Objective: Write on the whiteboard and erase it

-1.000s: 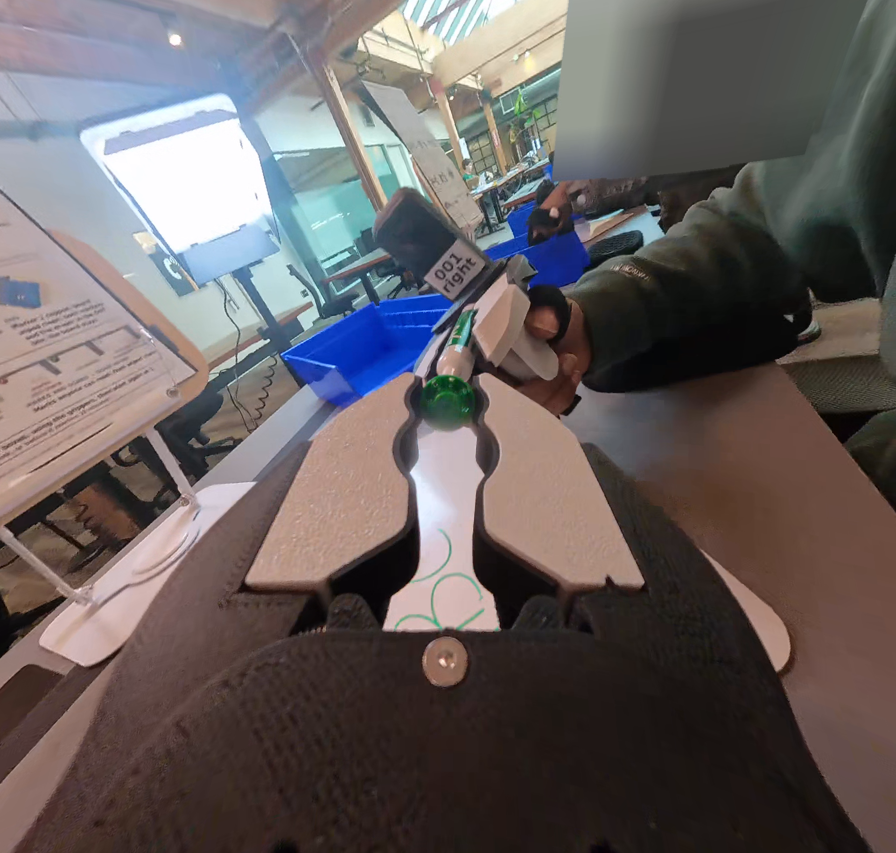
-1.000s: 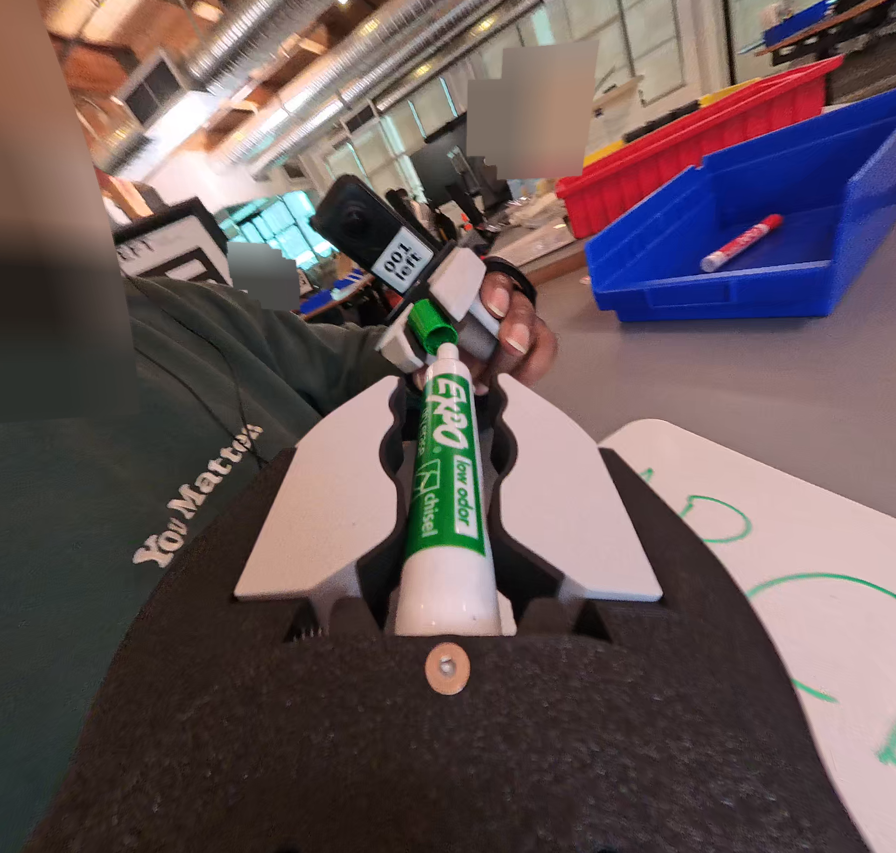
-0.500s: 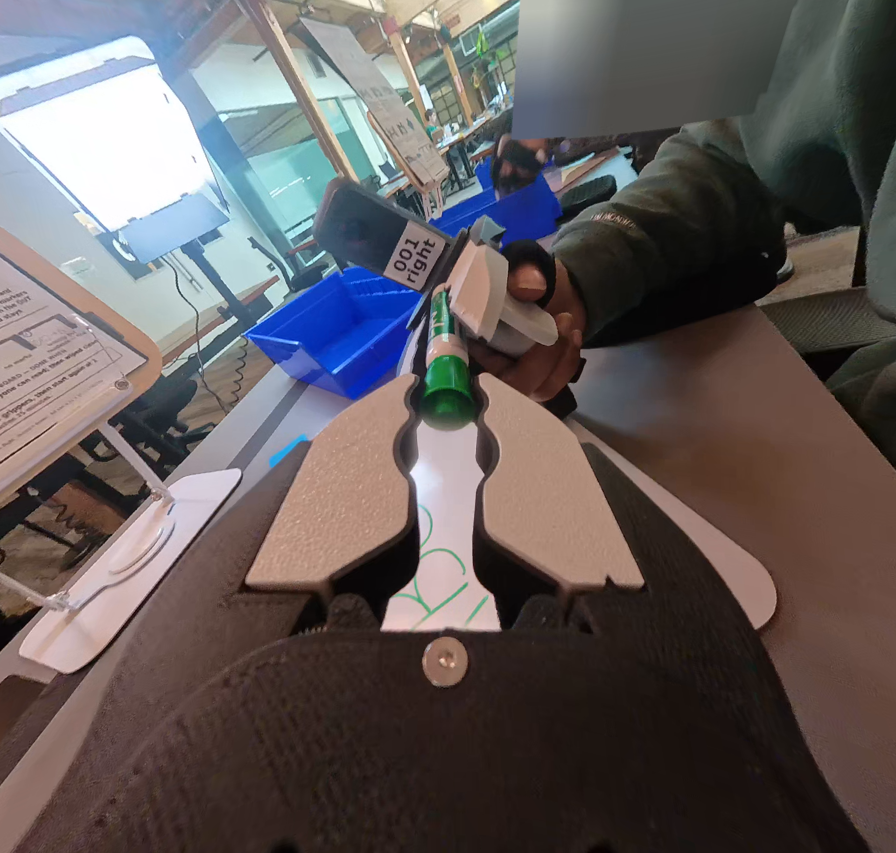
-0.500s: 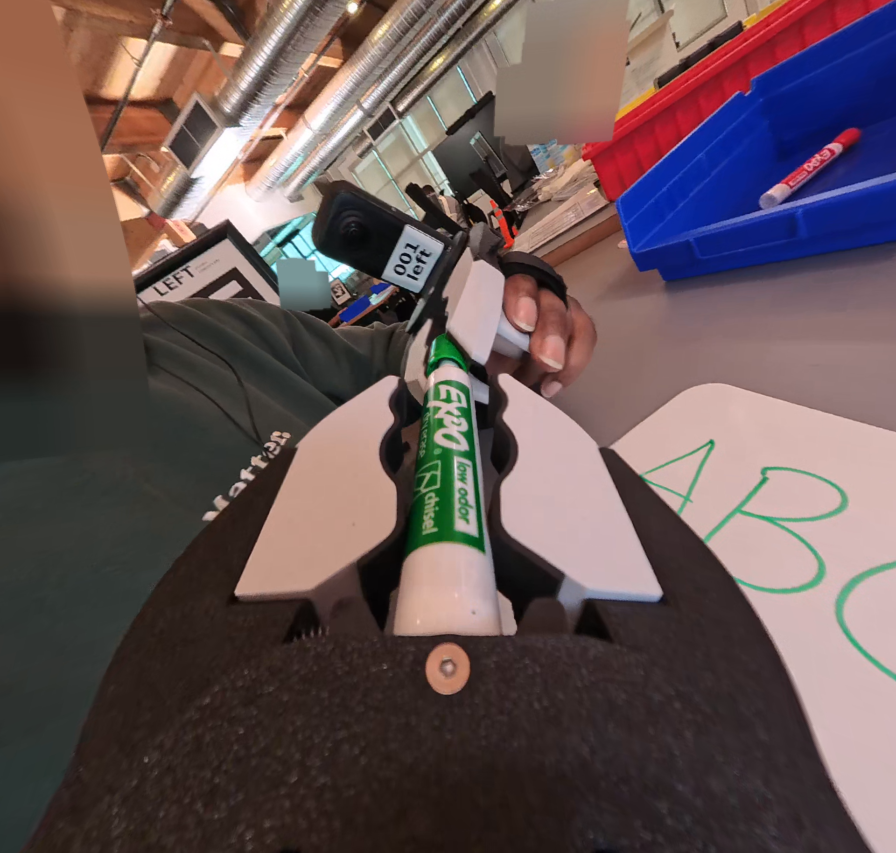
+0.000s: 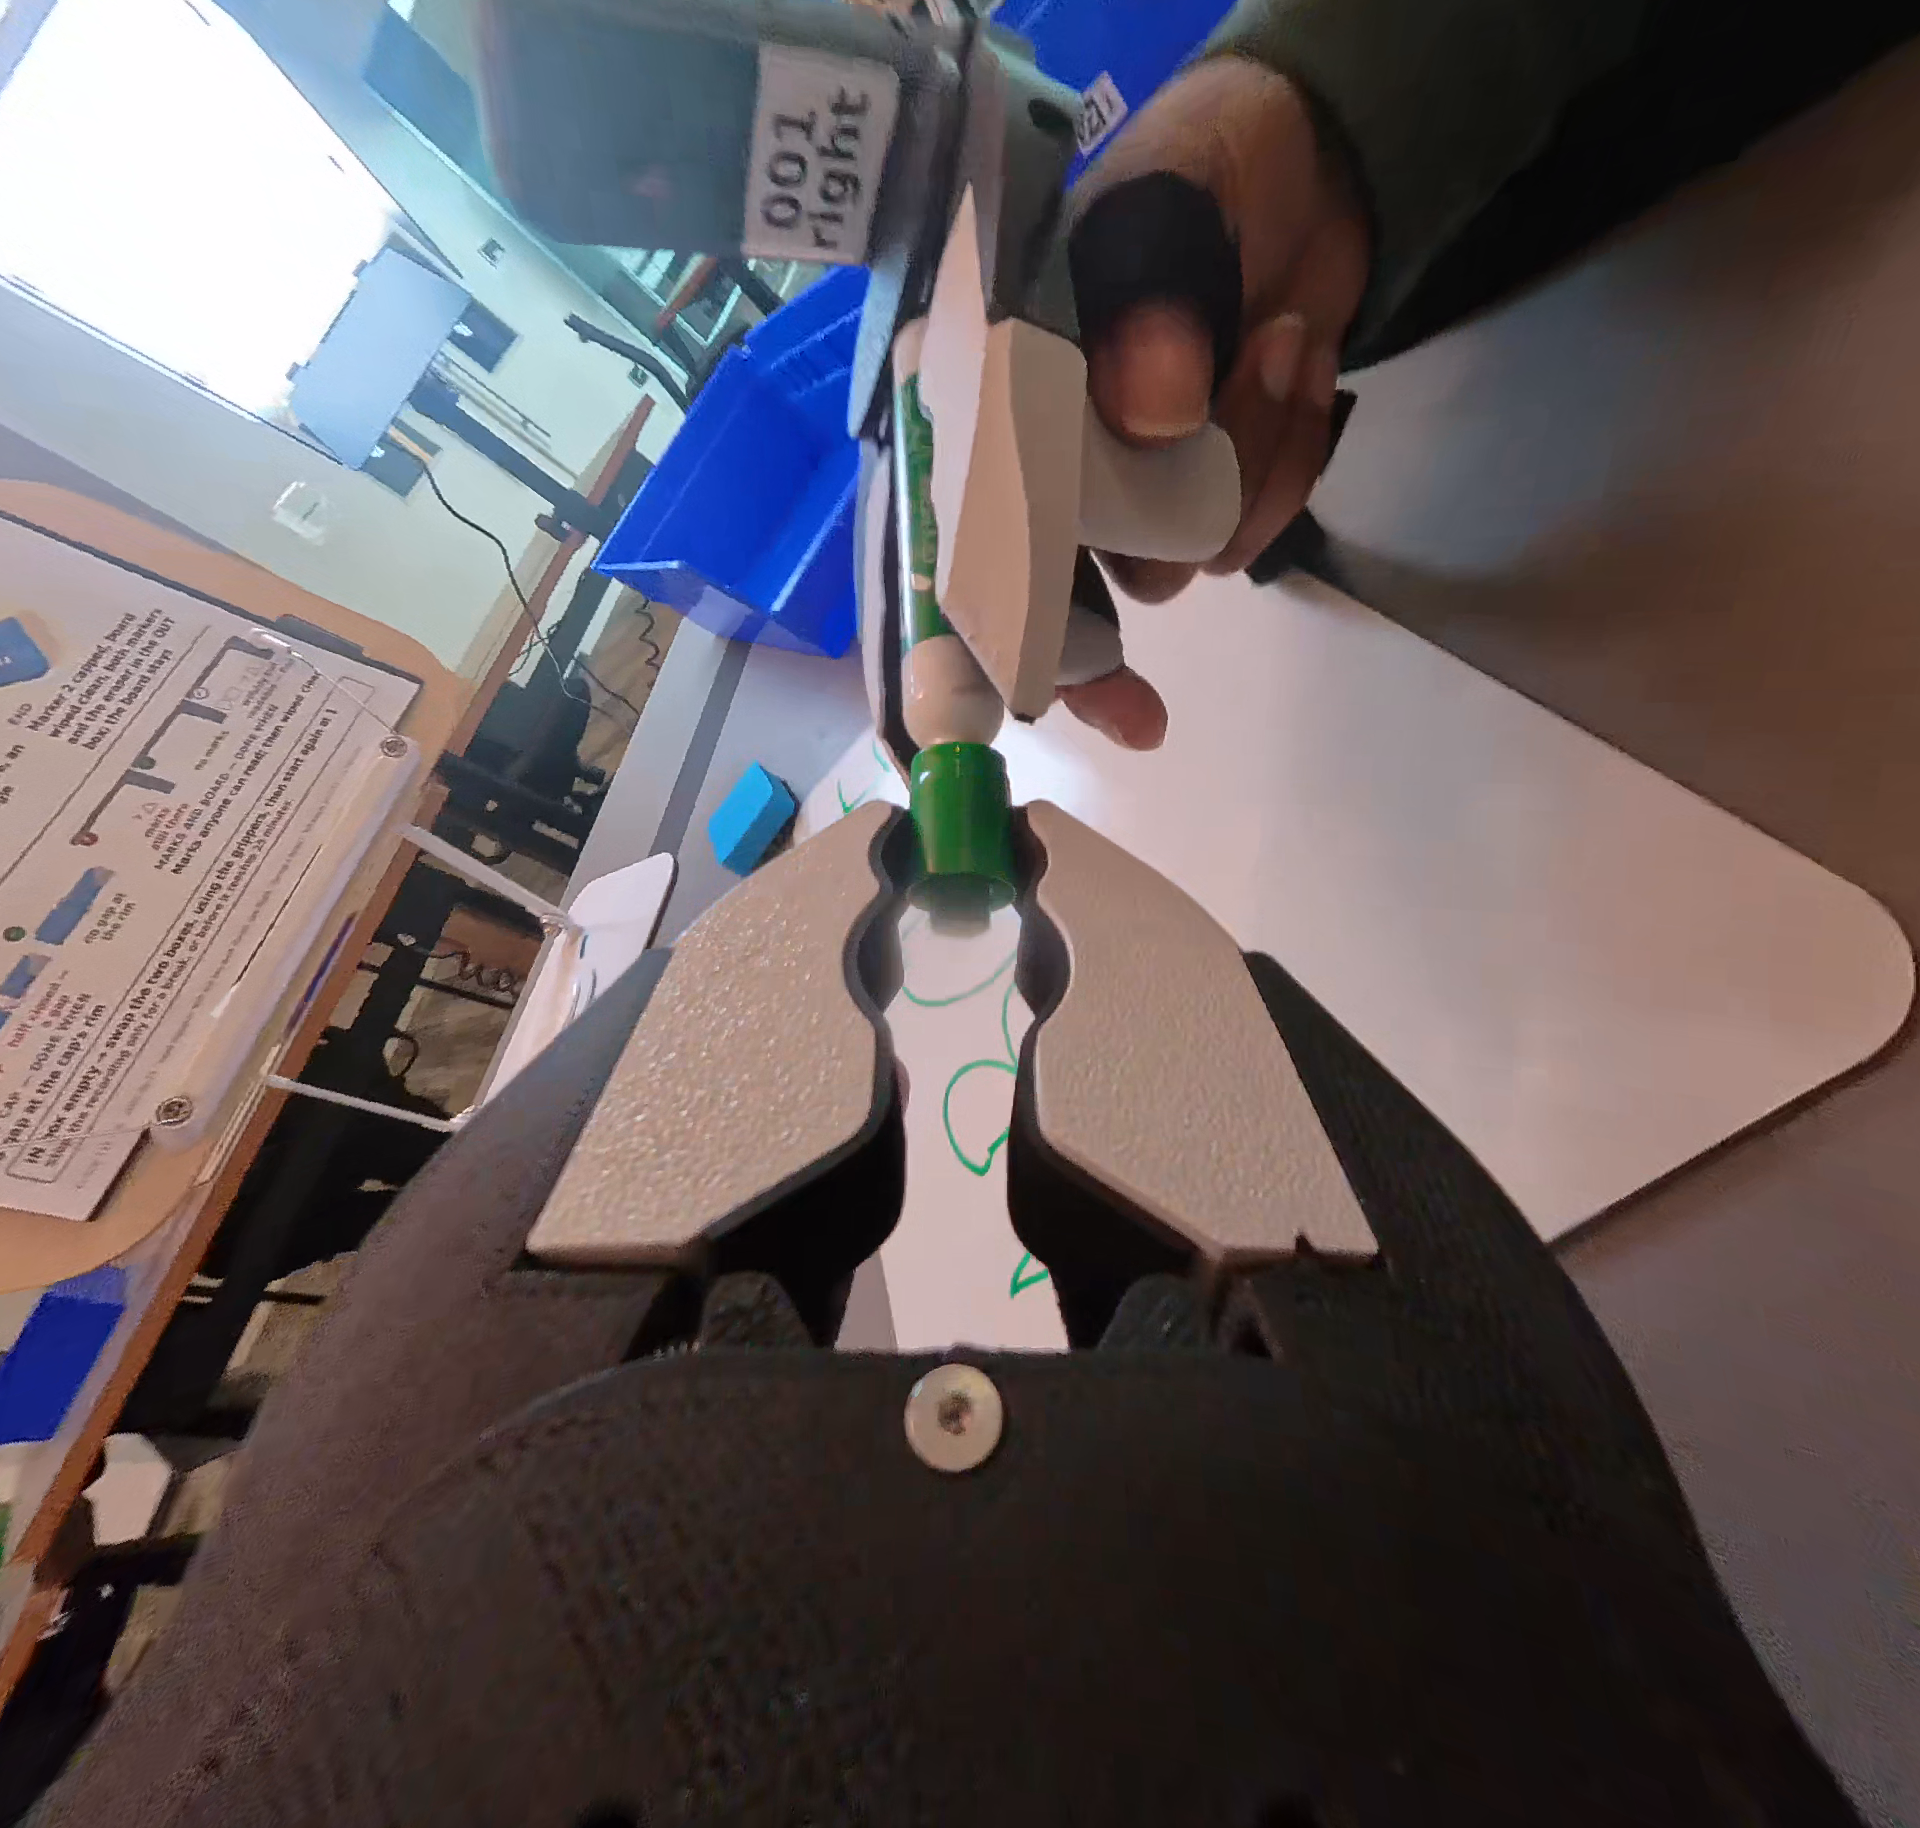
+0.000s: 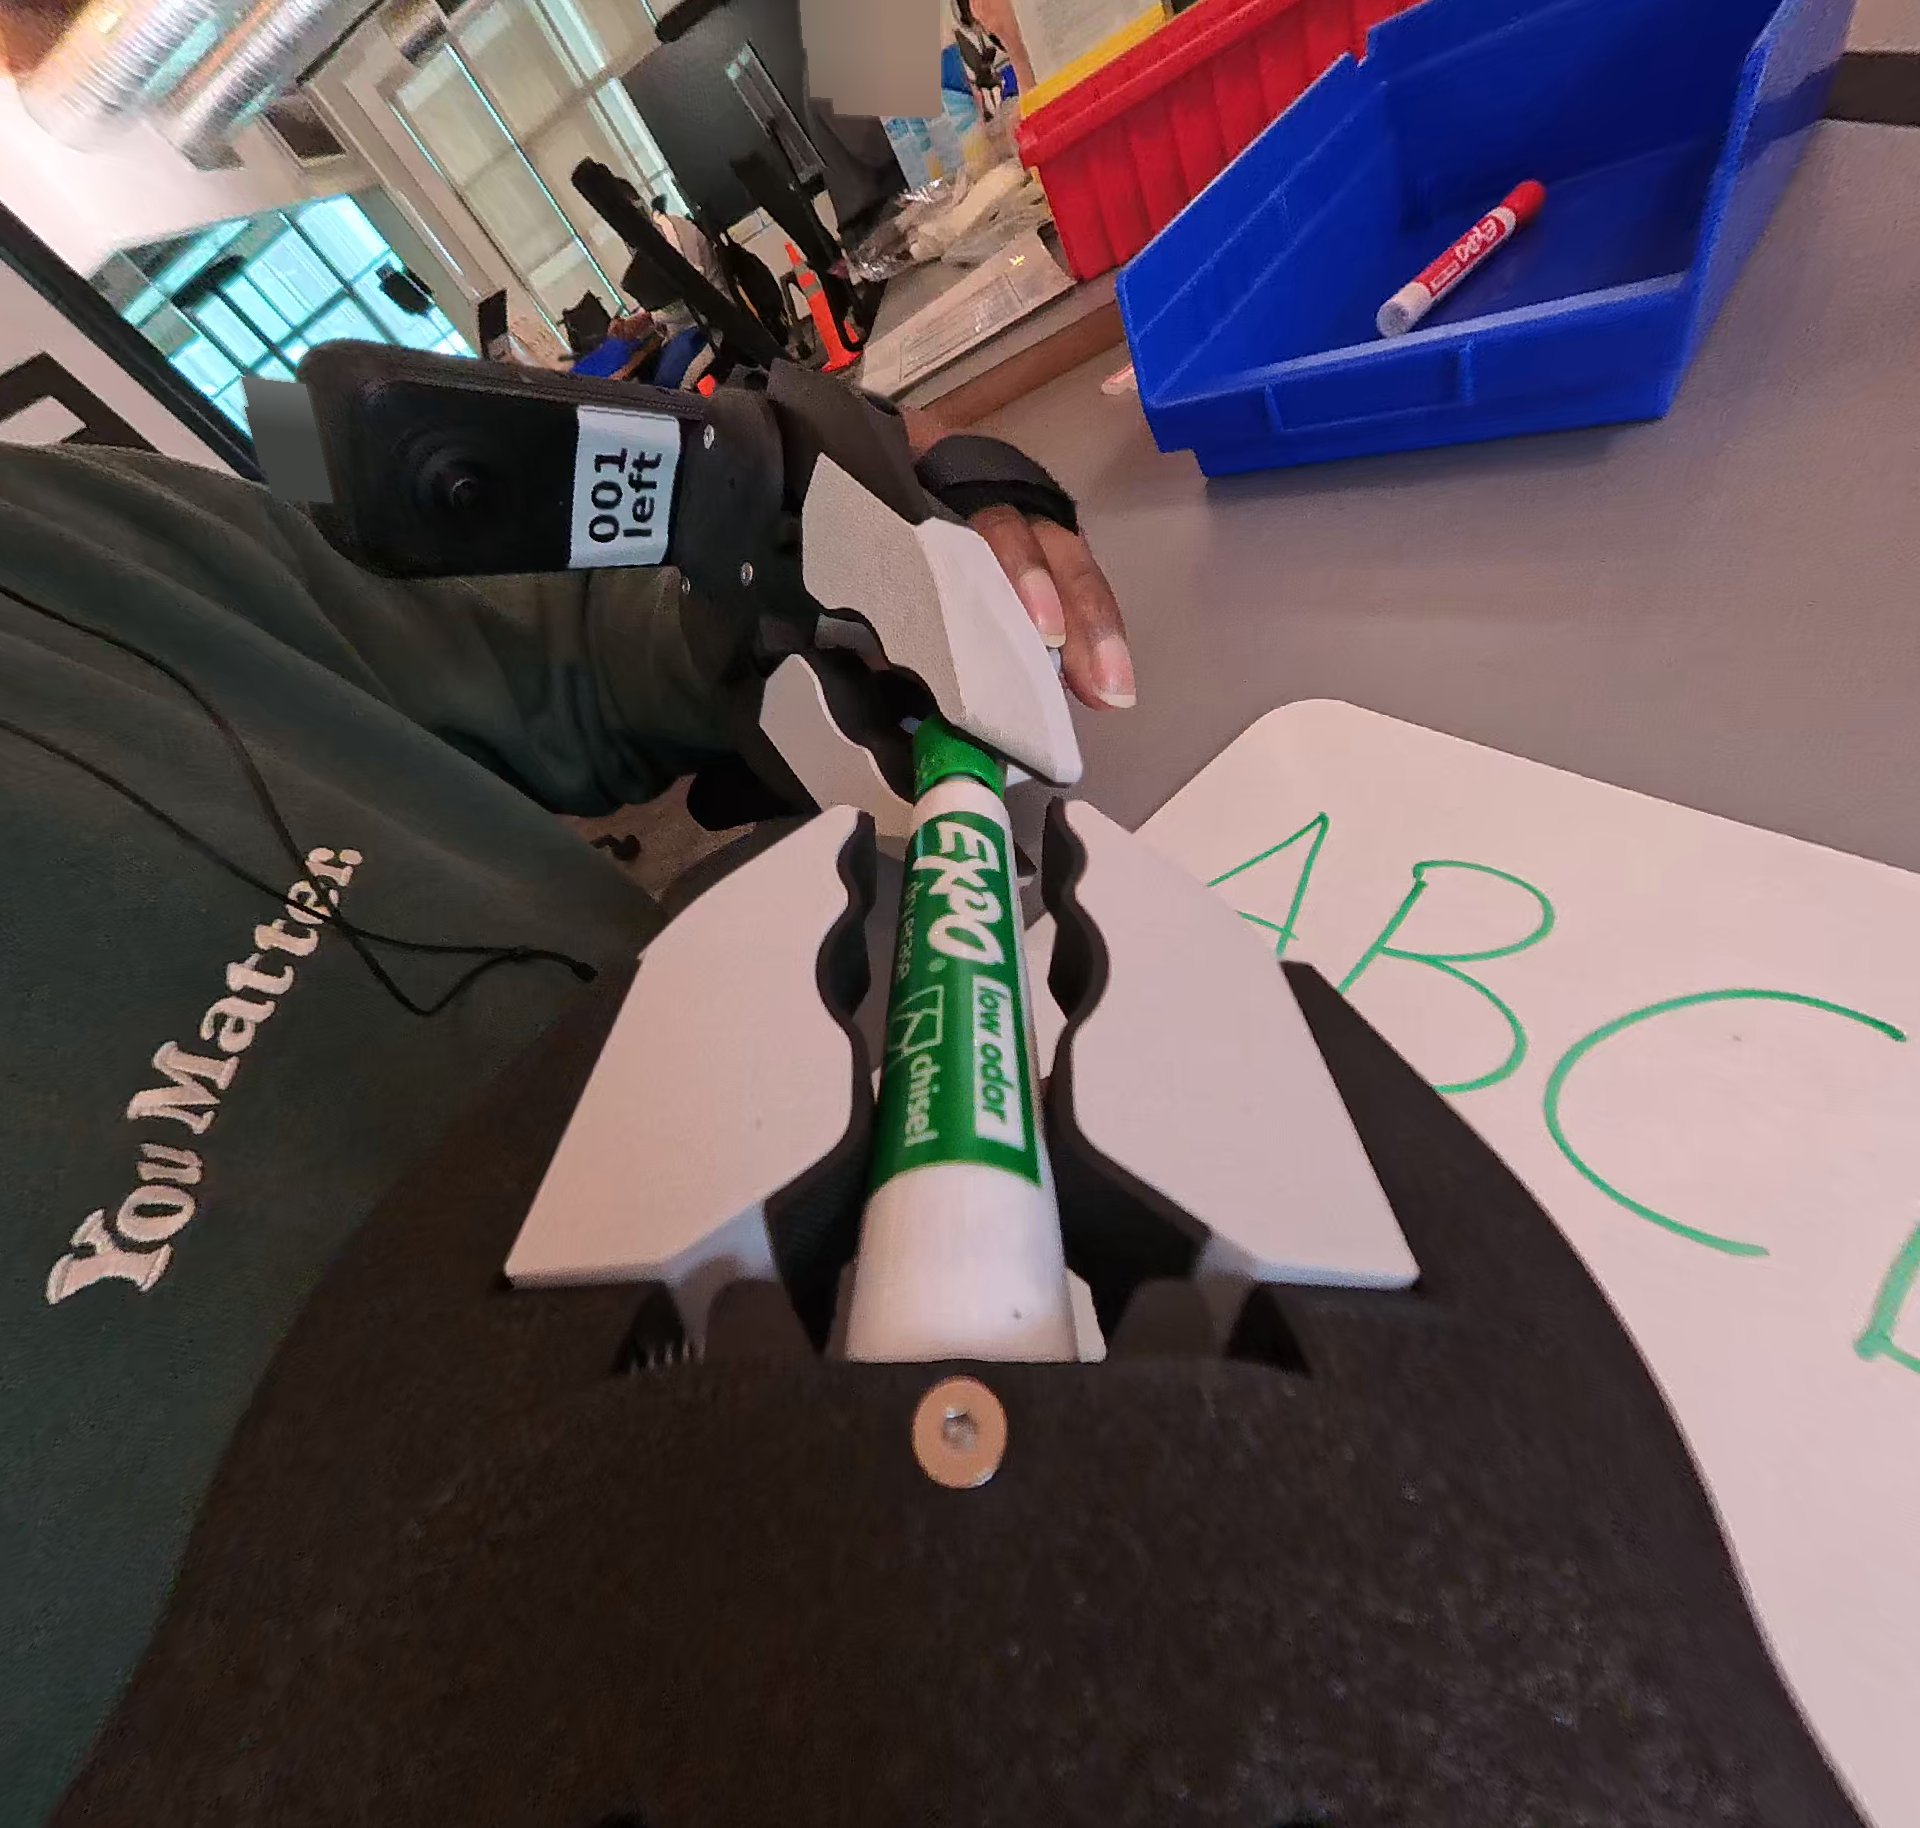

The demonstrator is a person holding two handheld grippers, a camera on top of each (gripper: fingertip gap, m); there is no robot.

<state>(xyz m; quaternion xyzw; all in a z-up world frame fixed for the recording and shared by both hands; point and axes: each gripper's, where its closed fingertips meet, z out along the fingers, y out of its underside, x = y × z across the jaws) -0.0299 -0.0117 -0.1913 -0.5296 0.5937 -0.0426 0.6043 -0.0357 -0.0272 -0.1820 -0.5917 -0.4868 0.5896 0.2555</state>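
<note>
My right gripper [image 6: 961, 822] is shut on the white and green marker [image 6: 961, 1072], which points away along its fingers. My left gripper [image 5: 956, 843] is shut on the green cap [image 5: 961, 812], and the cap sits over the marker's tip [image 5: 940, 703]. The two grippers face each other tip to tip, a little above the whiteboard. In the right wrist view the cap [image 6: 951, 755] shows between the left gripper's fingers [image 6: 987, 656]. The whiteboard [image 6: 1621, 843] lies flat on the grey table and bears green letters. It also shows in the left wrist view [image 5: 1455, 895].
A blue eraser block [image 5: 750, 828] lies on the table beyond the board's far end. A blue bin [image 6: 1351, 396] holds a red marker [image 6: 1460, 261], with a red bin [image 6: 1195, 85] behind. Another blue bin [image 5: 748, 500] and an instruction sheet on a stand [image 5: 156, 895] are at the left.
The two grippers have drawn closer and rolled to one side. The cap, first at an angle to the marker's tip, now sits in line over it. More of the board's letters show.
</note>
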